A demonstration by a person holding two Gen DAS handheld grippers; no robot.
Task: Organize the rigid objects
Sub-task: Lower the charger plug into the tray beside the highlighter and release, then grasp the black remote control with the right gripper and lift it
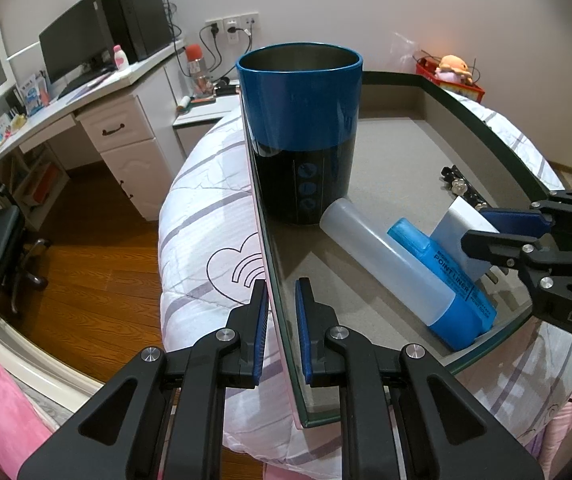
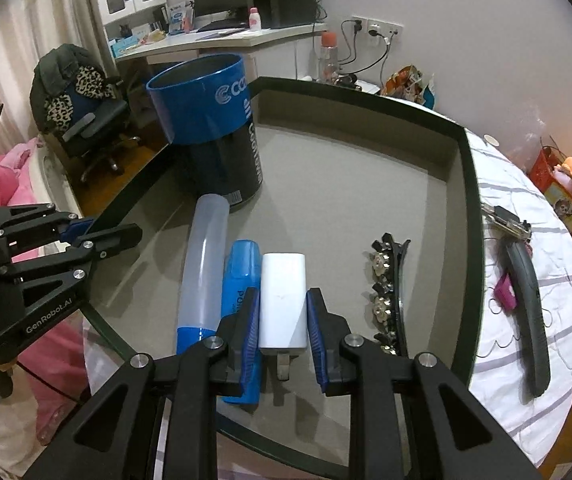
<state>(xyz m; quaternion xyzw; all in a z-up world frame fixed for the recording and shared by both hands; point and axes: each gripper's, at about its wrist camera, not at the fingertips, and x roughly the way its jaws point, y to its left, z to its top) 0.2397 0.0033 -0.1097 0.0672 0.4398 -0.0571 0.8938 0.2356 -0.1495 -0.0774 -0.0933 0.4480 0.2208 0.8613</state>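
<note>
A dark-rimmed tray [image 1: 282,320] [image 2: 466,200] lies on the bed. In it stand a tall blue and black cup [image 1: 300,128] [image 2: 218,132], a translucent tube with a blue cap [image 1: 390,264] [image 2: 204,268], a blue highlighter [image 1: 446,280] [image 2: 240,276], a white charger [image 1: 456,236] [image 2: 283,300] and a black studded hair clip [image 1: 462,188] [image 2: 390,292]. My left gripper [image 1: 282,320] [image 2: 98,232] is shut on the tray's near wall, one finger on each side. My right gripper [image 2: 282,320] [image 1: 490,228] is closed on the white charger's sides.
A black curved object [image 2: 530,312], keys [image 2: 506,220] and a small pink item [image 2: 504,292] lie on the bedspread right of the tray. A red basket with a plush toy [image 1: 452,70] [image 2: 562,188] sits beyond. A desk [image 1: 86,112] and office chair [image 2: 82,120] stand across the wooden floor.
</note>
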